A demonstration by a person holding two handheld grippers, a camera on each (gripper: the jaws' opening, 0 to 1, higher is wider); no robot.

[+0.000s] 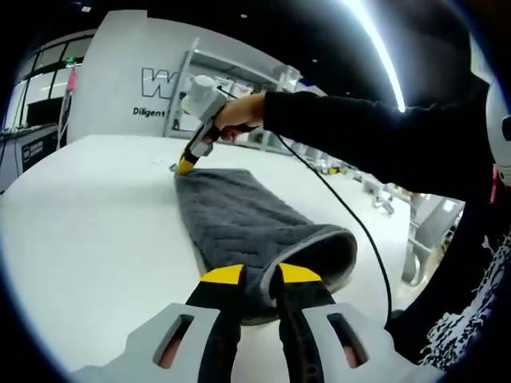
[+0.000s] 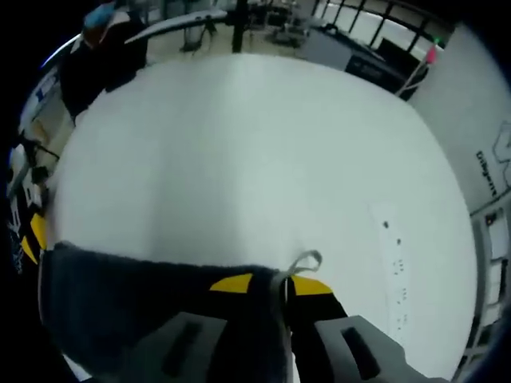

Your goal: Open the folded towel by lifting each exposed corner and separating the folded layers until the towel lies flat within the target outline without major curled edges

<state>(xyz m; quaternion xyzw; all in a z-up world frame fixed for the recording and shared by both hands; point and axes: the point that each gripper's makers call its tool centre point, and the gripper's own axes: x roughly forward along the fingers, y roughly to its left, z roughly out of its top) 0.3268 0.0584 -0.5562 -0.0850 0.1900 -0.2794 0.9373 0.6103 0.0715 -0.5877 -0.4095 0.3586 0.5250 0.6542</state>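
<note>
Lying on the white counter (image 1: pixel 88 215) is one dark grey towel (image 1: pixel 239 211), folded into a long strip with a pale edging, and two sets of tongs grip it, one at each end. In the left gripper view the left tongs (image 1: pixel 260 281) are clamped on the near, rounded end of the towel, the yellow-tipped jaws pressed against the fabric between them. At the far end of the strip the right tongs (image 1: pixel 185 165) come down at a slant from a person's hand (image 1: pixel 239 112) in a black sleeve (image 1: pixel 359 132), with their yellow tip on the towel's far corner. One black cable (image 1: pixel 343 209) trails from that gripper across the counter beside the towel. In the right gripper view the right tongs (image 2: pixel 270 285) are closed on the towel's edge (image 2: pixel 144 307), with a small pale loop (image 2: pixel 306 260) of the edging sticking up just above the jaws; the towel spreads to the left of them. A faint strip with dark marks (image 2: pixel 393 263) lies on the counter to the right. Beyond the counter stand one white wall panel with lettering (image 1: pixel 152 80), shelving and windows.
</note>
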